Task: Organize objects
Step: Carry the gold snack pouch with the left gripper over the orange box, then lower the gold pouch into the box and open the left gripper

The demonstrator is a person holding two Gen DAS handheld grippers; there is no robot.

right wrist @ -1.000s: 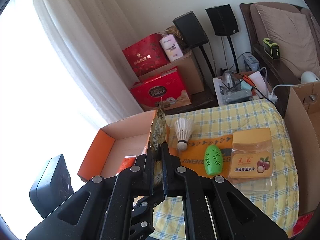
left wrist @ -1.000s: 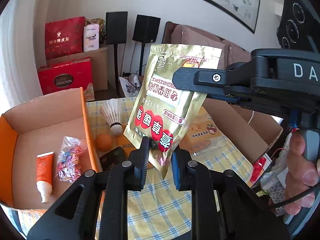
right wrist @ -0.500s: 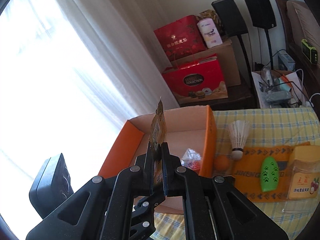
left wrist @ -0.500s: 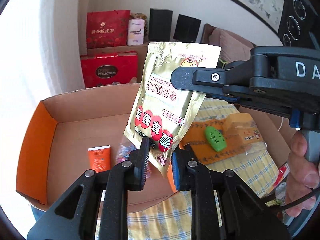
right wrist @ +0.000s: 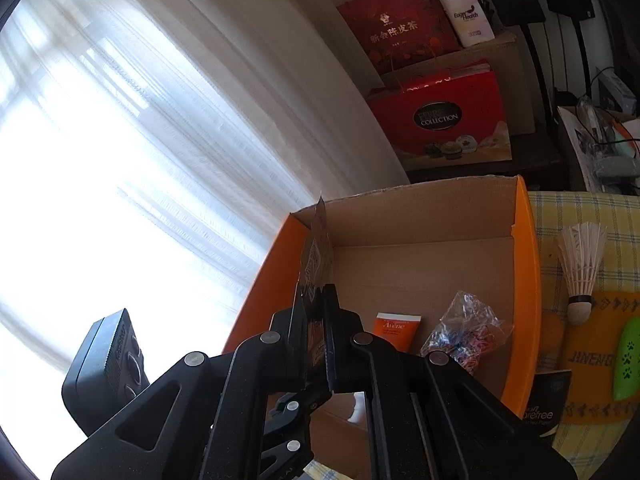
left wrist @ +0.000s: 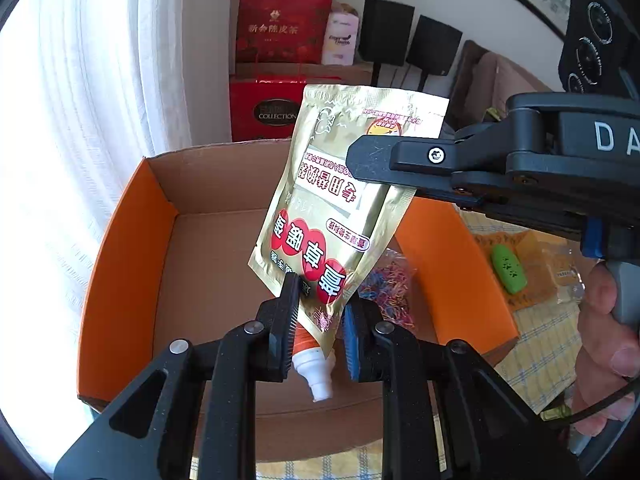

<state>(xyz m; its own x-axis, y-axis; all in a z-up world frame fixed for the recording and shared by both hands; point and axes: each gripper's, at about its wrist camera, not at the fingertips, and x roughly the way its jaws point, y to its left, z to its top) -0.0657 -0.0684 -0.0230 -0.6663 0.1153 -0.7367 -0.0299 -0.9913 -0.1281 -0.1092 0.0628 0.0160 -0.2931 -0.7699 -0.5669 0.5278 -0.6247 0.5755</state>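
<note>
At the far left a bright white curtain (left wrist: 100, 128) hangs behind the orange-sided cardboard box (left wrist: 120, 264), open-topped so it can take things in. Above its floor hangs the gold foil pouch with red printed circles (left wrist: 340, 200), held at two places, apparently so the limp bag stays flat and does not swing. The left gripper (left wrist: 318, 314) is clamped on the pouch's lower corner, angled down toward the box. On the box floor under the pouch lie an orange-and-white cream tube (right wrist: 396, 334) and a clear bag of coloured rubber bands (right wrist: 464, 336). Further right the right gripper (left wrist: 384, 160) reaches in sideways, pinched tight on the pouch's upper edge, a person's hand (left wrist: 608, 340) wrapped round its handle.
</note>
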